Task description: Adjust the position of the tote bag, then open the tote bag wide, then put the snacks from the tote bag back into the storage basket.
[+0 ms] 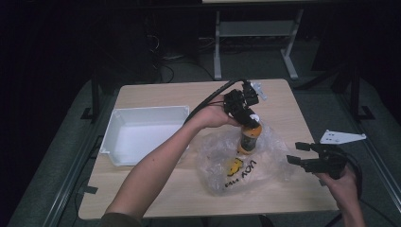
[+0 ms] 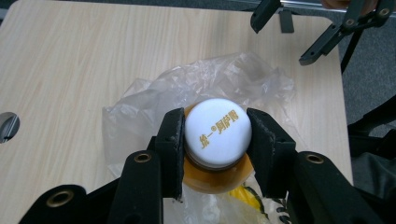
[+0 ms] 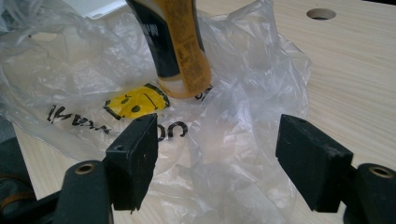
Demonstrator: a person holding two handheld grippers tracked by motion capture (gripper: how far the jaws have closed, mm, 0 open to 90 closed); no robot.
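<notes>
Item: white plastic bin (image 1: 142,135), large, rectangular, open-topped, nothing seen inside; it sat well to the left of the left claw (image 1: 249,118) in the high view. Item: crumpled clear plastic bag (image 1: 246,163), printed with a yellow smiley face (image 3: 135,102) and dark lettering, lying flat directly beneath the left claw and just ahead of the right claw (image 3: 217,154); its film spread between and beyond that claw's jaws without being pinched. Item: bottle (image 1: 249,137) of orange drink with a dark label, upright over the bag, its base (image 3: 184,88) at the bag's opening; whether it touched the film could not be told. Item: white cap (image 2: 218,132) with gold lettering, pinched from both sides by the left claw's jaws, which pointed down from above. The right claw stood spread wide, holding nothing, near the table's right edge. Surface: light wood-grain table (image 1: 156,189) with a round cable hole (image 3: 321,13) beyond the right claw. Room: dim, grey floor (image 1: 47,156), a pale desk frame (image 1: 255,28) well behind the table.
</notes>
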